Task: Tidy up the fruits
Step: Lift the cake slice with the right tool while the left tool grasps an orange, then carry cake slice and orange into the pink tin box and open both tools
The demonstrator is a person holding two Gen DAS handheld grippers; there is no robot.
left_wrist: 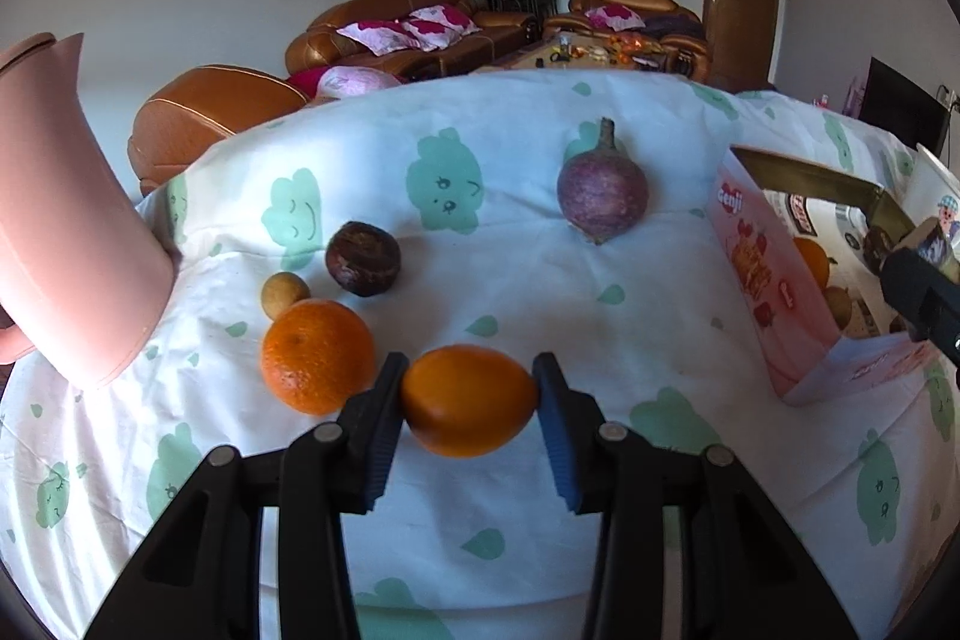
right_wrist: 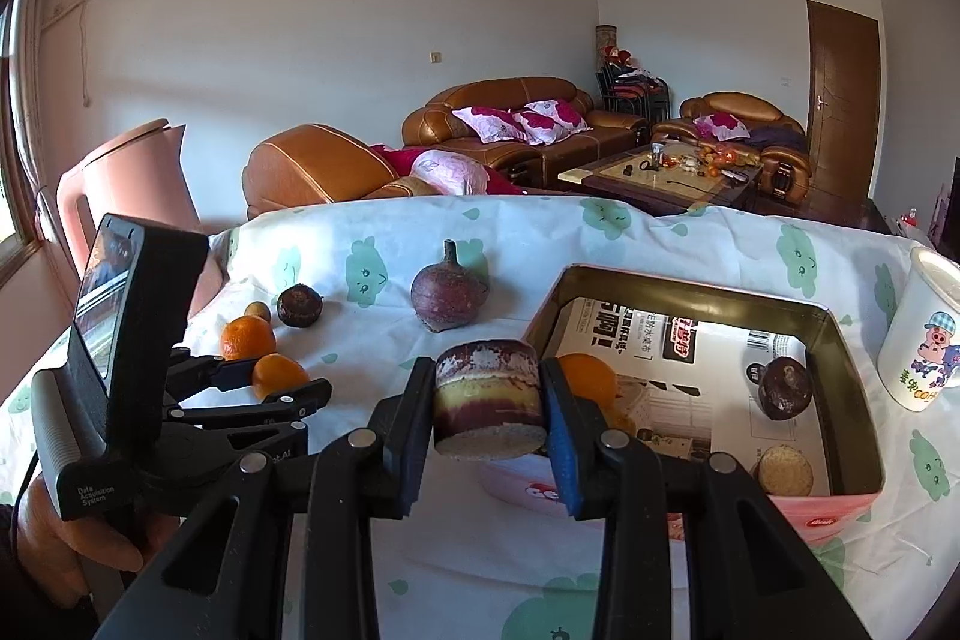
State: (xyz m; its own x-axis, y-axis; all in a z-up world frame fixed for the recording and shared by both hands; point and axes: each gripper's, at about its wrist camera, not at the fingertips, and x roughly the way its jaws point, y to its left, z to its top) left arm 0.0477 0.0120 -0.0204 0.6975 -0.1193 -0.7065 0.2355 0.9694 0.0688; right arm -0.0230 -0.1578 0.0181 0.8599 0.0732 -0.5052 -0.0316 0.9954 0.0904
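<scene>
Left wrist: left gripper [left_wrist: 469, 388] clamped on small orange [left_wrist: 468, 400], low over tablecloth [left_wrist: 600, 316]; carry to tin pending.

Right wrist: right gripper [right_wrist: 487, 394] clamped on cut purple-yellow chunk [right_wrist: 489, 403] beside tin [right_wrist: 852, 340]; judged mid-transfer, next release inside.

An orange clamped in the left gripper above a printed tablecloth

A small orange [left_wrist: 469, 400] is gripped between the two blue-padded fingers [left_wrist: 555, 421] of the left gripper [left_wrist: 468, 400]. Just to its left, a larger orange [left_wrist: 318, 355] is seen on the tablecloth [left_wrist: 510, 280], with a small tan fruit [left_wrist: 285, 293] and a dark brown fruit [left_wrist: 363, 258] close behind it. A purple stemmed fruit [left_wrist: 602, 193] is set further back. A pink jug [left_wrist: 66, 220] is seen at the left edge, a pink box [left_wrist: 780, 280] at the right, with the right gripper [left_wrist: 927, 280] above it.
</scene>
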